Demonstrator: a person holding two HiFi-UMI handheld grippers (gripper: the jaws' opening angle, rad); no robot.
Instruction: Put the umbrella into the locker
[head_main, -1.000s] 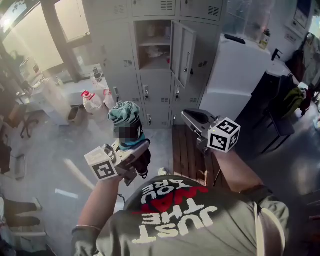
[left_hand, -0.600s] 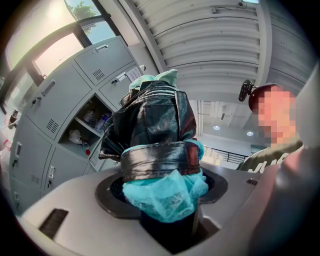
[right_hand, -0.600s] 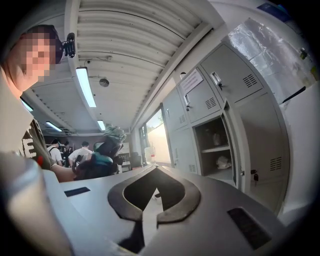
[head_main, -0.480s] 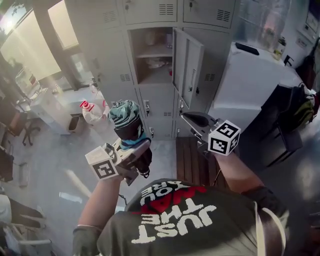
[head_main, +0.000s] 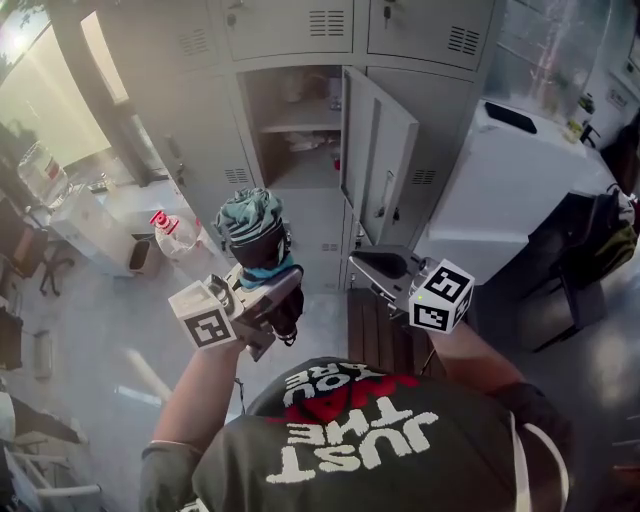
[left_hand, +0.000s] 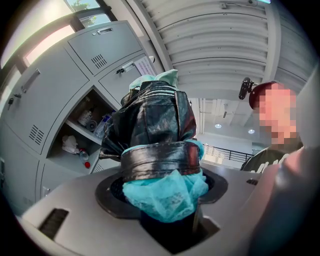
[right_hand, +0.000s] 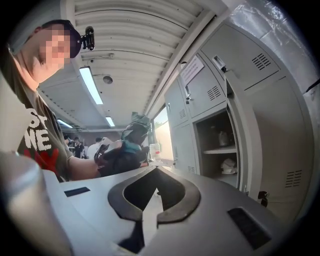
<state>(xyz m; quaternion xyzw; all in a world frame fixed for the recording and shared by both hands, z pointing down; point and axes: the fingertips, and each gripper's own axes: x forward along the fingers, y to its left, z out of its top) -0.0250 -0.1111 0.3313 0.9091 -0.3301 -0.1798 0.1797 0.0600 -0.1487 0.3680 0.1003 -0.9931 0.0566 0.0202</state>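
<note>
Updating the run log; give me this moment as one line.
left gripper: shut on umbrella | right gripper: shut, empty | locker door: open | umbrella: outside locker

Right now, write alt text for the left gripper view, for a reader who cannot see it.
The left claw is shut on a folded black-and-teal umbrella, which fills the middle of the picture. Behind it at left, one grey locker stands open with small items on its shelves; a person shows at the right edge.
</note>
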